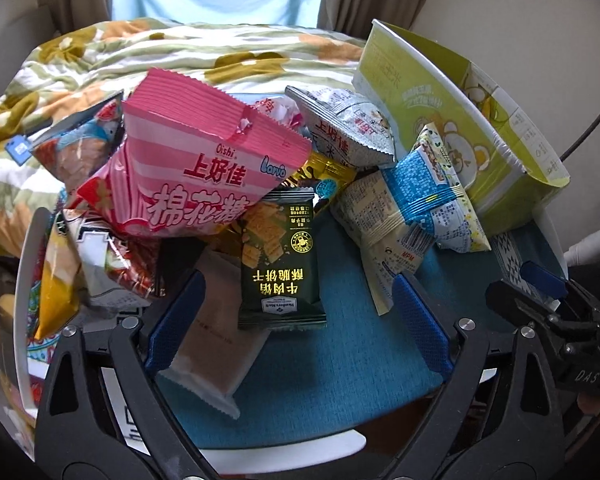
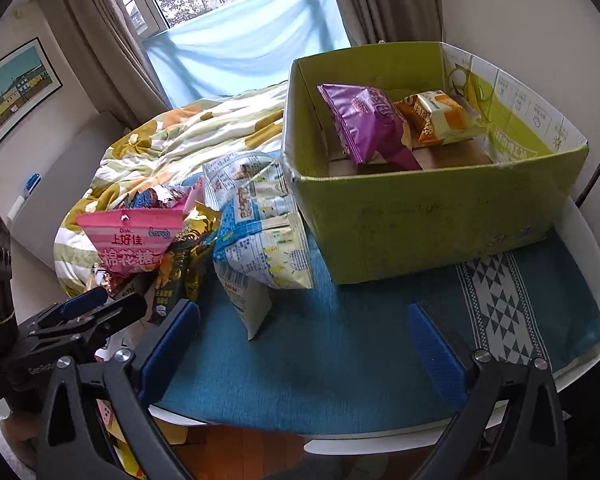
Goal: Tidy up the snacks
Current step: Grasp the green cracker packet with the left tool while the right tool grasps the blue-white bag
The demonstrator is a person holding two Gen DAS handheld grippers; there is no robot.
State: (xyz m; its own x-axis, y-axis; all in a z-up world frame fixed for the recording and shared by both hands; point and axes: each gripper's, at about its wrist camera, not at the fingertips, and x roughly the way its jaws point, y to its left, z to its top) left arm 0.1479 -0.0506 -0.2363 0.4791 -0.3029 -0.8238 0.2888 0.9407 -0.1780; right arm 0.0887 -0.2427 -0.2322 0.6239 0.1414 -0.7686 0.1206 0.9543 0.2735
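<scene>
- The snack pile (image 1: 220, 184) overlaps itself at the table's left edge; lower packets are mostly hidden under a pink bag (image 1: 196, 168).
- A green box (image 2: 432, 184) stands at the far right corner, holding a purple bag (image 2: 370, 124) and an orange packet (image 2: 440, 118).
- Left gripper (image 1: 296, 320) is released, fingers straddling a dark packet (image 1: 280, 260).
- Right gripper (image 2: 300, 344) is released over bare blue cloth (image 2: 340, 360) by the near edge.
</scene>
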